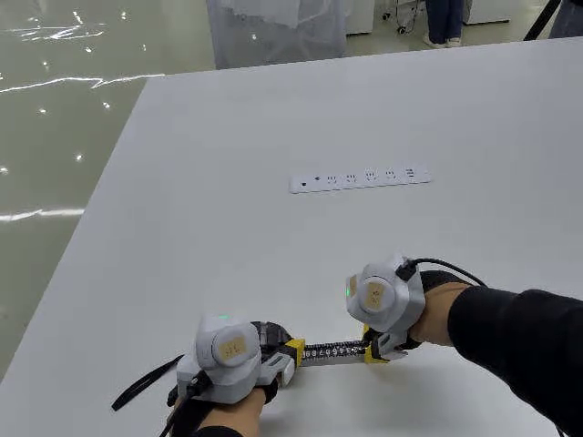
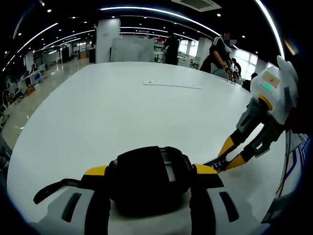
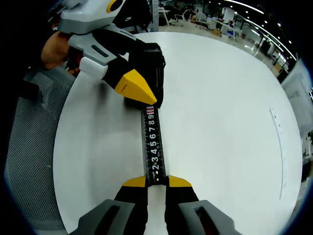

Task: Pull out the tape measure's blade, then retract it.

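Left tool (image 1: pixel 290 350) low at the near desk (image 1: pixel 228 228) edge, pointing toward the person's right; jaws closed around the black case of the tape measure (image 1: pixel 271 337), yellow tips on either side of it; in the left gripper view the tape measure (image 2: pixel 149 178) sits squarely between the left tool's (image 2: pixel 151 171) jaws, on the desk (image 2: pixel 122 107). Right tool (image 1: pixel 373 351) faces the left one from the right, tilted down, jaws narrowed onto the end of the blade (image 1: pixel 332 350); right hand (image 1: pixel 437 314) behind it, wrist bent inward, dark sleeve (image 1: pixel 519 341) coming in from the right edge. Right gripper view: blade (image 3: pixel 153 147) runs straight from the right tool's (image 3: pixel 155 182) pinching yellow tips to the tape measure (image 3: pixel 151 63), numbers 2 to 9 readable, lying low over the desk (image 3: pixel 220 98); left tool (image 3: pixel 134 85) grips the case from the left. Blade drawn out a short way, spanning the gap between tools. Black strap (image 1: pixel 141 387) trails on the desk left of the left tool. White power strip (image 1: pixel 360 177) lies well apart, farther up the desk.
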Tool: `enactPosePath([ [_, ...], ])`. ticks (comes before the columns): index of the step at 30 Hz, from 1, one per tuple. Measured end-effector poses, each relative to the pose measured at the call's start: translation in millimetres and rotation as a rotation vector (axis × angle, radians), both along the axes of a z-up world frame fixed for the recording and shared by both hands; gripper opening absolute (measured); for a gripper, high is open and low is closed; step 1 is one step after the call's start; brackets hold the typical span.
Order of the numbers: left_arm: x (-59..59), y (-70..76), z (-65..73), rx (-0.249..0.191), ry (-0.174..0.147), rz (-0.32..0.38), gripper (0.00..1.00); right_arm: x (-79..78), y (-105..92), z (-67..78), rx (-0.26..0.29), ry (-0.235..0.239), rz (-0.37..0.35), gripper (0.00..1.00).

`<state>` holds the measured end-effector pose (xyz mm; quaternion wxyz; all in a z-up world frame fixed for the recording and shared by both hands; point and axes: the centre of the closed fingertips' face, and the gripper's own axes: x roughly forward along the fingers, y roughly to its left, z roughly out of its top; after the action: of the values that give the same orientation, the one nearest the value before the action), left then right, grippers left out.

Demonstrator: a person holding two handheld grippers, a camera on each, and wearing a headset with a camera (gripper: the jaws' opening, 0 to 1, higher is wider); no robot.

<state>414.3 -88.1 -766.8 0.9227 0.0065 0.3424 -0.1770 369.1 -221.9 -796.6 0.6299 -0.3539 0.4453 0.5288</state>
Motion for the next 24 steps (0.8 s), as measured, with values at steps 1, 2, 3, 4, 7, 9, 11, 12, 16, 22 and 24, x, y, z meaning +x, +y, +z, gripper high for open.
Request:
enactPosePath([
  [1, 0.0, 0.0, 0.0, 0.0, 0.0, 0.0, 0.61, 0.4, 1.0, 0.0, 0.001, 0.0, -0.001, 0.07],
  [2, 0.1, 0.0, -0.1, 0.0, 0.0, 0.001, 0.61, -0.3, 1.7, 0.2, 0.001, -0.001, -0.001, 0.07],
  [3, 0.1, 0.0, -0.1, 0.0, 0.0, 0.001, 0.61, -0.2, 2.1, 0.2, 0.0, -0.003, 0.001, 0.07],
  [4, 0.1, 0.1, -0.1, 0.0, 0.0, 0.0, 0.61, -0.5, 1.9, 0.5, 0.0, -0.004, 0.002, 0.07],
  [7, 0.0, 0.1, -0.1, -0.001, 0.0, 0.0, 0.61, 0.2, 3.2, 0.7, 0.005, -0.002, -0.005, 0.07],
  [9, 0.1, 0.1, 0.0, -0.002, -0.001, 0.0, 0.61, 0.4, 4.2, 0.5, 0.004, -0.002, -0.007, 0.07],
  [11, 0.3, 0.3, 0.2, -0.008, 0.002, 0.001, 0.61, 0.8, 4.7, 0.5, 0.005, -0.001, -0.007, 0.07],
  [12, 0.6, 0.6, 0.5, -0.014, 0.006, 0.001, 0.61, 0.6, 5.0, 0.9, 0.012, -0.001, -0.006, 0.07],
  [16, 0.1, 0.4, 0.9, -0.025, 0.004, -0.001, 0.61, 1.7, 5.5, 1.5, 0.048, 0.01, -0.034, 0.07],
  [22, 0.0, 0.6, 1.4, -0.035, 0.007, -0.008, 0.6, 1.8, 8.7, 1.7, 0.071, 0.013, -0.037, 0.07],
  [24, 0.1, 0.4, 1.5, -0.034, 0.006, -0.007, 0.6, 2.0, 9.8, 1.6, 0.073, 0.012, -0.042, 0.07],
])
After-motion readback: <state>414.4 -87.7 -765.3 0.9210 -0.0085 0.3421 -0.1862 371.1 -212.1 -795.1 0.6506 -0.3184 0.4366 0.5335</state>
